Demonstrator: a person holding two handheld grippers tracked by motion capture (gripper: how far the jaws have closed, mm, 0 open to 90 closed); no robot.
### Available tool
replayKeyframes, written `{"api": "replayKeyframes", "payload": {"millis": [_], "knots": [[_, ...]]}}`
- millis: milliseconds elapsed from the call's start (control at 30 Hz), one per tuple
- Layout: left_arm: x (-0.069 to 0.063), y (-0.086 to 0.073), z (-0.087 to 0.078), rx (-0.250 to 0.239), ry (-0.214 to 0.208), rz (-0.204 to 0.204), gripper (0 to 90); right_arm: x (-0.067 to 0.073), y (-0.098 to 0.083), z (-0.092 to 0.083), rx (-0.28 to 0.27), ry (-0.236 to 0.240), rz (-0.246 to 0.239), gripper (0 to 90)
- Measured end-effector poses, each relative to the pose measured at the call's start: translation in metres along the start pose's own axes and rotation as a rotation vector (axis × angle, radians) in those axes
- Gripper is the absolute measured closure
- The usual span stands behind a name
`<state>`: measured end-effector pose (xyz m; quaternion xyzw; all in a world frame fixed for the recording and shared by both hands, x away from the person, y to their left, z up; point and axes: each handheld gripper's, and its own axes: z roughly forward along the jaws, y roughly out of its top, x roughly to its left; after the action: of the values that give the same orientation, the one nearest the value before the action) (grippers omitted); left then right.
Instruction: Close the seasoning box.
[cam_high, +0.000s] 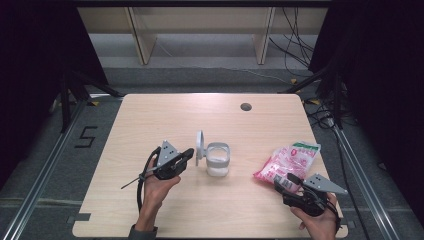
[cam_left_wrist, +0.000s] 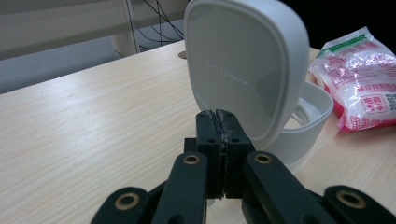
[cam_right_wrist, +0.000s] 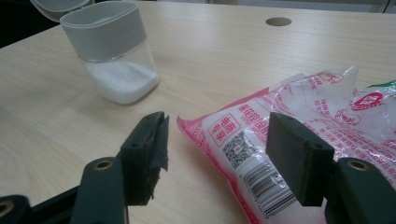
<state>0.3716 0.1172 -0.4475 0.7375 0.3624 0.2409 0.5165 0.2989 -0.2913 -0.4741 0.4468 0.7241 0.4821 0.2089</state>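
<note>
The left tongs (cam_left_wrist: 219, 126) sit clamped together, empty, beside the white plastic flip-lid jar (cam_left_wrist: 261, 84), while the right tongs (cam_right_wrist: 217, 154) gape around the pink plastic bag (cam_right_wrist: 299, 135).

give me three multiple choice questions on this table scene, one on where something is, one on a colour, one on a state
1. Where does the bag lie?
A. on the table, to the right of the jar
B. inside the jar
C. on the floor

2. What colour is the print on the bag, for the most part?
A. blue
B. pink and red
C. black

3. How does the jar's lid stand?
A. shut flat
B. taken off and lying on the table
C. flipped up, open

Answers:
1 A, the high view shows the bag on the tabletop, to the right of the jar.
2 B, the right hand-held gripper view shows pink and red print on clear plastic.
3 C, the lid stands upright in front of the left hand-held gripper, with the jar's mouth open.
</note>
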Motion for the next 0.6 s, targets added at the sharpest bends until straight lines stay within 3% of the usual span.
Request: {"api": "replayKeyframes", "payload": {"millis": [267,433,467,500,600], "knots": [[-0.003,0.008,0.002,-0.011,-0.035,0.002,89.1,0.002,-0.001,0.0,0.007,-0.01,0.022,38.7],[-0.004,0.011,0.002,-0.007,-0.042,0.033,89.0,0.003,-0.001,-0.001,0.013,-0.006,0.036,38.7],[-0.005,0.011,0.002,-0.006,-0.042,0.027,89.0,0.001,0.0,0.0,0.002,-0.01,0.004,38.7],[-0.005,0.012,0.002,-0.005,-0.04,0.027,88.9,0.004,-0.001,-0.001,0.014,-0.004,0.037,38.7],[-0.006,0.013,0.002,-0.009,-0.044,0.03,88.9,0.004,-0.001,0.001,0.005,-0.003,0.038,38.7]]}}
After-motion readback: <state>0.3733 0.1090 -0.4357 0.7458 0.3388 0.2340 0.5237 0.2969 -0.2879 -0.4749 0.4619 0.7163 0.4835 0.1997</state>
